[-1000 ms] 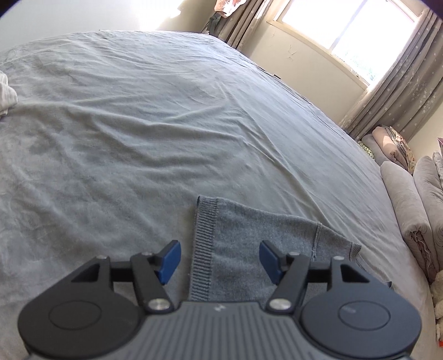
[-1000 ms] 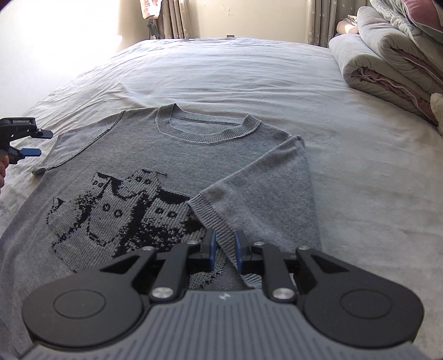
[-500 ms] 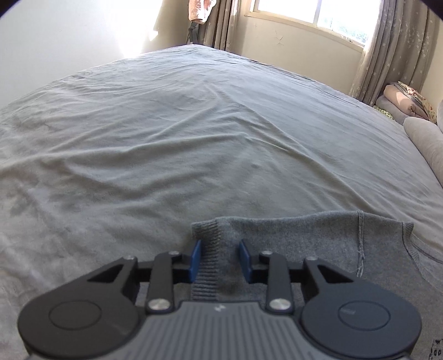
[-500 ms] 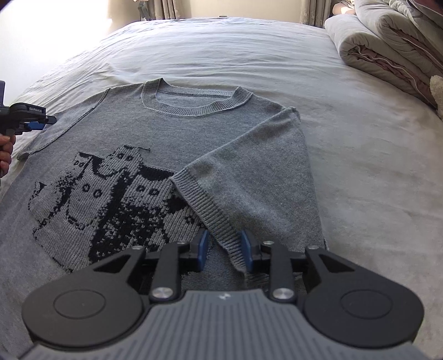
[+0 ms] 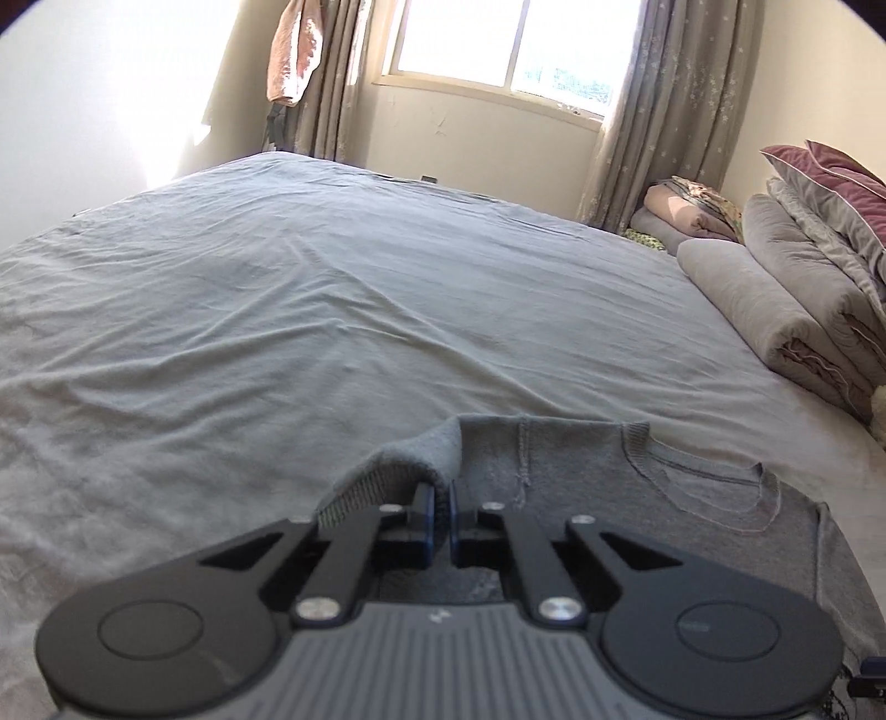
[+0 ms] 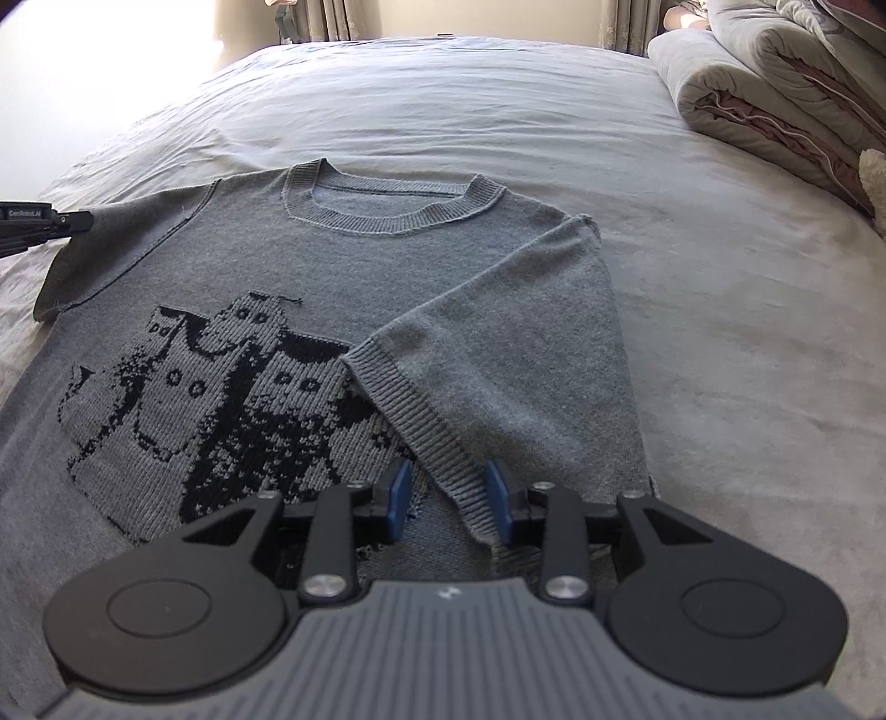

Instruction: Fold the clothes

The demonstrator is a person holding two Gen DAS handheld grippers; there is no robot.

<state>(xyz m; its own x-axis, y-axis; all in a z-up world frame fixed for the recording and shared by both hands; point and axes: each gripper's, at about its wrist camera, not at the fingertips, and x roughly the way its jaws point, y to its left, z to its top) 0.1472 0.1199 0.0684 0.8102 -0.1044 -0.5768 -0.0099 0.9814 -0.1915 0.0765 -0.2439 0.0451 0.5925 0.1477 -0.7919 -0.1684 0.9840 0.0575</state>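
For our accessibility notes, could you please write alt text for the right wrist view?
A grey sweater with a dark knitted picture lies on a bed, its right sleeve folded across it. The open right gripper straddles that cuff.

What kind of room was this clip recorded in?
Most likely a bedroom in a home. A wide bed fills the view, folded quilts are stacked along its edge, and a curtained window sits behind. A grey sweater lies spread on the sheet.

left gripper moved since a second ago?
Yes. The left gripper, jaws just closed on the grey knitted sweater's sleeve cuff, has swung toward the ribbed neckline.
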